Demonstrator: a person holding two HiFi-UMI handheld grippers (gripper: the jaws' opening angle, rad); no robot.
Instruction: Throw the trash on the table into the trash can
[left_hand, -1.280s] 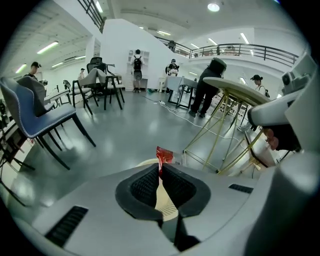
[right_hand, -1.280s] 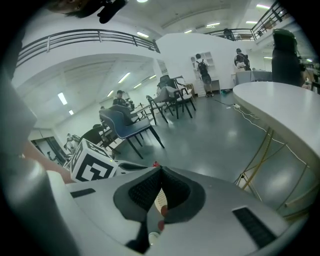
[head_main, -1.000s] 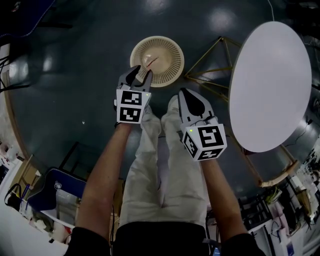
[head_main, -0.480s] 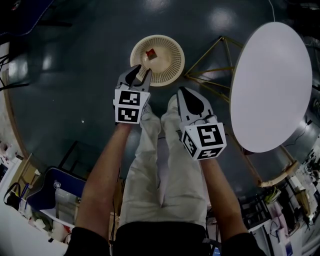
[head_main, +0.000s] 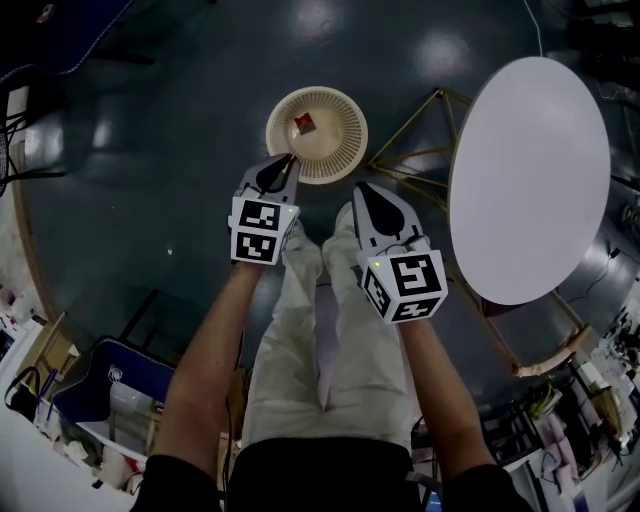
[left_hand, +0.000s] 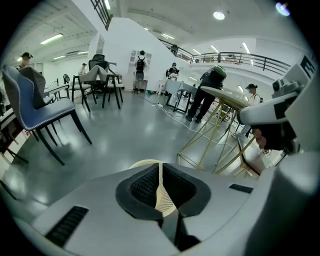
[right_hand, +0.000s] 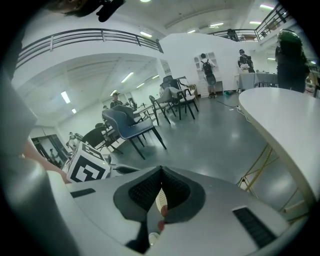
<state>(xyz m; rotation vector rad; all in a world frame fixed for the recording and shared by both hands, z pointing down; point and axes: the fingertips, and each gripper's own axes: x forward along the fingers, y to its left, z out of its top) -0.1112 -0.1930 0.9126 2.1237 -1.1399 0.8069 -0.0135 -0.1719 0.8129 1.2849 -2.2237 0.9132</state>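
Trash (head_main: 305, 123) landed in can (head_main: 350, 150), left tool (head_main: 284, 165) closed

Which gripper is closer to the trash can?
The left gripper, jaws just closed on nothing: its tip overlaps the rim of the trash can; the tip of the right gripper does not.

We note a large open hall, office or lab by its look: a polished grey floor (left_hand: 125, 135) mirrors the ceiling lights (left_hand: 218, 15), and a railed mezzanine (left_hand: 250, 56) runs across the upper right of the left gripper view. A blue chair (left_hand: 35, 107) stands at left and people (left_hand: 140, 62) stand among desks mid-frame. A round white table (head_main: 530, 180) fills the head view's right.
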